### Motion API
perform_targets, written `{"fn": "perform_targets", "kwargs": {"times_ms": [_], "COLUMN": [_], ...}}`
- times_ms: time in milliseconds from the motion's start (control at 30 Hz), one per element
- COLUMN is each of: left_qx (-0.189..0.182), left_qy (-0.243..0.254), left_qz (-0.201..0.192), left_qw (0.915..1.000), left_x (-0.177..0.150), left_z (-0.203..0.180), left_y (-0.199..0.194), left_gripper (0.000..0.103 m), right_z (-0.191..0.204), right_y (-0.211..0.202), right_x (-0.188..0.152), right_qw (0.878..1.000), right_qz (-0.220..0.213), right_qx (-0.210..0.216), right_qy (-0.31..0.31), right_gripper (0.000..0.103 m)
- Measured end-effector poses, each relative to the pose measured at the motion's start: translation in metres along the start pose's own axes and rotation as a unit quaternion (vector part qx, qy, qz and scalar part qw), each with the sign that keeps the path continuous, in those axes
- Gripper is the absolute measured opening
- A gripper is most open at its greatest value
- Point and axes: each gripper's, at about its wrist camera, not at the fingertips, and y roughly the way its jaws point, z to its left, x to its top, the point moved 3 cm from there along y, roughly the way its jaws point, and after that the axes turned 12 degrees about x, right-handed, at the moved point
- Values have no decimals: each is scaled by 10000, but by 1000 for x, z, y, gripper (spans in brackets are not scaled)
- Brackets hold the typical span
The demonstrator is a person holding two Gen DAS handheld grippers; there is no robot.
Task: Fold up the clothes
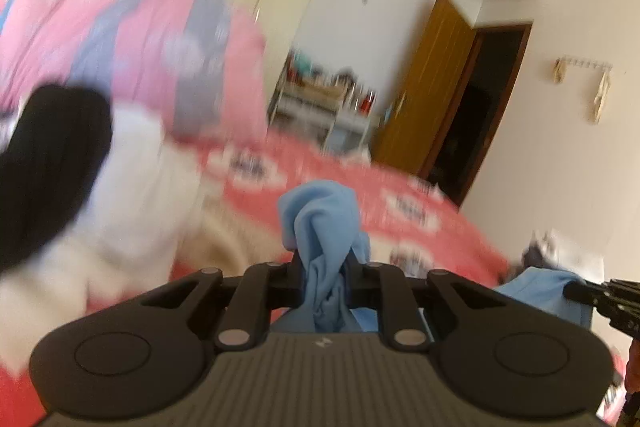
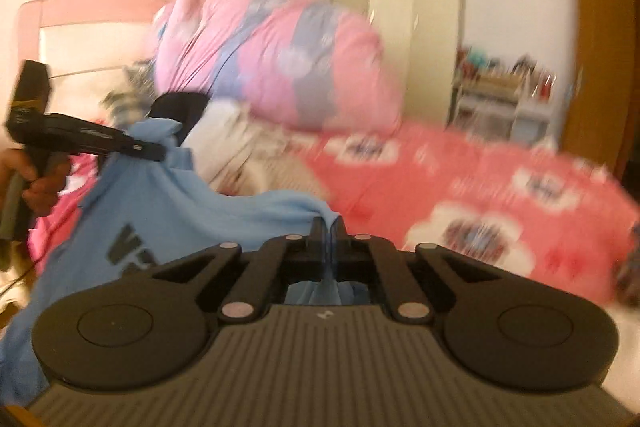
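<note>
A light blue shirt (image 1: pixel 316 211) hangs stretched between both grippers above the bed. My left gripper (image 1: pixel 325 263) is shut on a thick bunched fold of it. In the right wrist view the shirt (image 2: pixel 160 203) shows dark lettering and sags toward the left. My right gripper (image 2: pixel 329 233) is shut on a thin edge of the cloth. The left gripper (image 2: pixel 158 150) appears at the left of that view, held by a hand (image 2: pixel 36 183). The right gripper (image 1: pixel 570 290) pokes in at the right edge of the left wrist view, with blue cloth at its tip.
The bed has a red flowered sheet (image 2: pixel 480 187). A pink and lilac duvet (image 2: pixel 280 59) is heaped at its head. A black garment (image 1: pixel 52 155) and white clothes (image 1: pixel 132 187) lie beside it. Beyond stand a cream wardrobe (image 2: pixel 400 27), a cluttered shelf (image 1: pixel 324 99) and an open wooden door (image 1: pixel 424 87).
</note>
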Motion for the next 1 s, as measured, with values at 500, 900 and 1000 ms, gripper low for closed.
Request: {"fn": "perform_targets", "kwargs": {"times_ms": [500,900,1000], "left_qx": [214,1116,1028], "left_qy": [541,628,949], "left_qz": [-596,1167,1024], "left_qw": [9965,9849,9849], "left_x": [97,-1,6], "left_z": [-89,-75,-65], "left_y": [173,305,271], "left_gripper": [17,64,68], "right_z": [-183,-292,-286], "right_y": [116,269,235], "right_x": [112,-28,-25], "right_qw": [9867,9653,9652], "right_qz": [-524,1337,1097], "right_qx": [-1496,-1760,-1592], "right_qy": [-373,1392,1761], "right_gripper": [1,25,31]}}
